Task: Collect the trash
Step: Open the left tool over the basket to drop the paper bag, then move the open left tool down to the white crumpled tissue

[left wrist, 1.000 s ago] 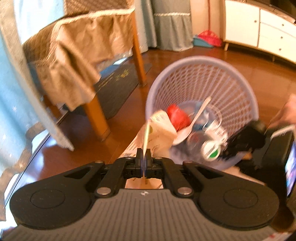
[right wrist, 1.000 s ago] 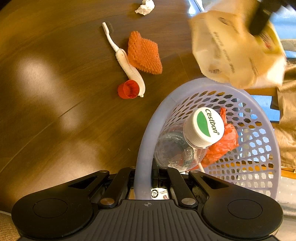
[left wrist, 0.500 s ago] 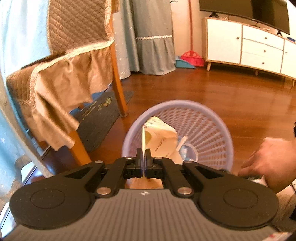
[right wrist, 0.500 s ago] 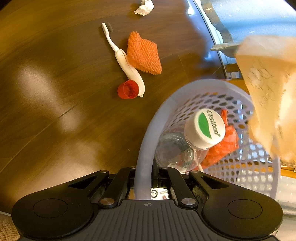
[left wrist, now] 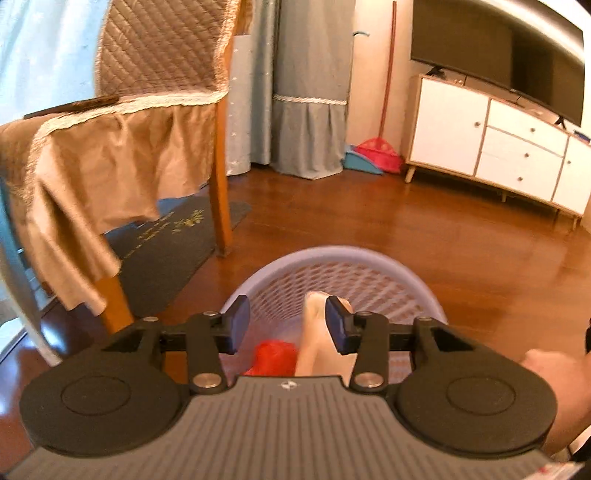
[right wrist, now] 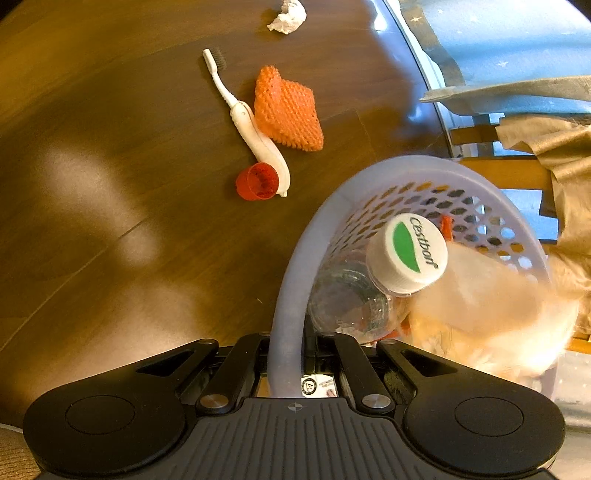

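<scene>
From your left wrist camera, your left claw (left wrist: pixel 284 322) stands with its jaws spread apart and nothing gripped. It hangs right above the lavender basket (left wrist: pixel 406 269). A pale paper bag (left wrist: pixel 319 339) sits below the gap, close to the right-hand finger, blurred, and you cannot tell whether it touches that finger. Just left of it, lower in the basket, lies a red wrapper (left wrist: pixel 275 356). Your right hand (left wrist: pixel 550 373) shows at the right edge, beside the basket. Beyond the basket are a chair (left wrist: pixel 147 147) draped in tan cloth, a dark mat (left wrist: pixel 173 243), a white cabinet (left wrist: pixel 498 144) and a red broom (left wrist: pixel 376 151) against the wall.

From your right wrist camera, your right claw (right wrist: pixel 291 354) is clamped on the near rim of the basket (right wrist: pixel 291 266), its jaws drawn together around the plastic band. Inside the basket a clear bottle (right wrist: pixel 354 295) with a white and green cap (right wrist: pixel 410 251) leans close to the claw, and the paper bag (right wrist: pixel 491 306) shows as a blurred pale shape at the right, inside the rim. Still lying on the bench (right wrist: pixel 92 184), well apart from the claw, are a white toothbrush (right wrist: pixel 247 122), an orange mesh pad (right wrist: pixel 288 107) touching it, a small red cup (right wrist: pixel 258 181) at the toothbrush's handle end, and a crumpled white tissue (right wrist: pixel 288 16) farthest away.
</scene>
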`<state>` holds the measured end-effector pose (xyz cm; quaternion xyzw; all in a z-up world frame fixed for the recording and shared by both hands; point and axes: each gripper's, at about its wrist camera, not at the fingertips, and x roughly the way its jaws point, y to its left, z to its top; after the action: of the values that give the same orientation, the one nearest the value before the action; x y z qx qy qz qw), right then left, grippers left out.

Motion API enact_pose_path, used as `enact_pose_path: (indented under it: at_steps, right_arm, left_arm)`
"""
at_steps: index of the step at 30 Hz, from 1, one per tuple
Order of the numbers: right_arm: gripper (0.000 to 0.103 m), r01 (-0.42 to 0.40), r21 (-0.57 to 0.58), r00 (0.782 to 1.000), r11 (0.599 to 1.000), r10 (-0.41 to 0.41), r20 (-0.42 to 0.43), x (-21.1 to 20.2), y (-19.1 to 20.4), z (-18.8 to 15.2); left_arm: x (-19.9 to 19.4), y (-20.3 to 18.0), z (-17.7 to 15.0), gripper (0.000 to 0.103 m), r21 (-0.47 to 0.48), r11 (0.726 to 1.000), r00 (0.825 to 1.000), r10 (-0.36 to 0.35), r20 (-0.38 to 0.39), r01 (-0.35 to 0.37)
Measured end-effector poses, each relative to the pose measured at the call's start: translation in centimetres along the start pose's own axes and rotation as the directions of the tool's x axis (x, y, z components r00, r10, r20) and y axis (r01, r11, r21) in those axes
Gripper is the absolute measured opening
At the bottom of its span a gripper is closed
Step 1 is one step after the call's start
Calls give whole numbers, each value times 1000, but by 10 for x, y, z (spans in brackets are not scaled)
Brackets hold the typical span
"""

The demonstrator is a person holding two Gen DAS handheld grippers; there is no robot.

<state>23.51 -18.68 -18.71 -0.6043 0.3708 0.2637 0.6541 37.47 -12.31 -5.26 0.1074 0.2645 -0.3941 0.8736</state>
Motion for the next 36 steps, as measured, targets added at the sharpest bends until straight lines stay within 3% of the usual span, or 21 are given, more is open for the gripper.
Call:
enact_pose_path:
  at_steps: [8, 17, 22, 29, 36]
  right_arm:
    - [0, -2, 2, 1000, 1000, 2, 1, -1, 0, 1]
    - [0, -2, -3, 1000, 1000, 2, 2, -1, 0, 1]
    - [0, -3, 1, 1000, 1000, 3, 3, -1, 0, 0]
    - [0, -4, 0, 1000, 1000, 4, 3, -2, 0, 0]
    - [0, -4, 2, 1000, 1000, 4, 4, -1, -1, 0]
  left_arm:
    - [-3, 25, -25, 40, -19, 997, 995, 79, -67, -81]
    - [-16, 59, -60, 40, -45, 983, 976, 168, -139, -175]
    - [-24, 81, -92, 42, -61, 968, 953, 227, -201, -243]
    - [-37, 112, -152, 44, -94, 935, 903, 300, -307, -342]
    - [-39, 127, -200, 51, -9, 917, 854, 368, -367, -399]
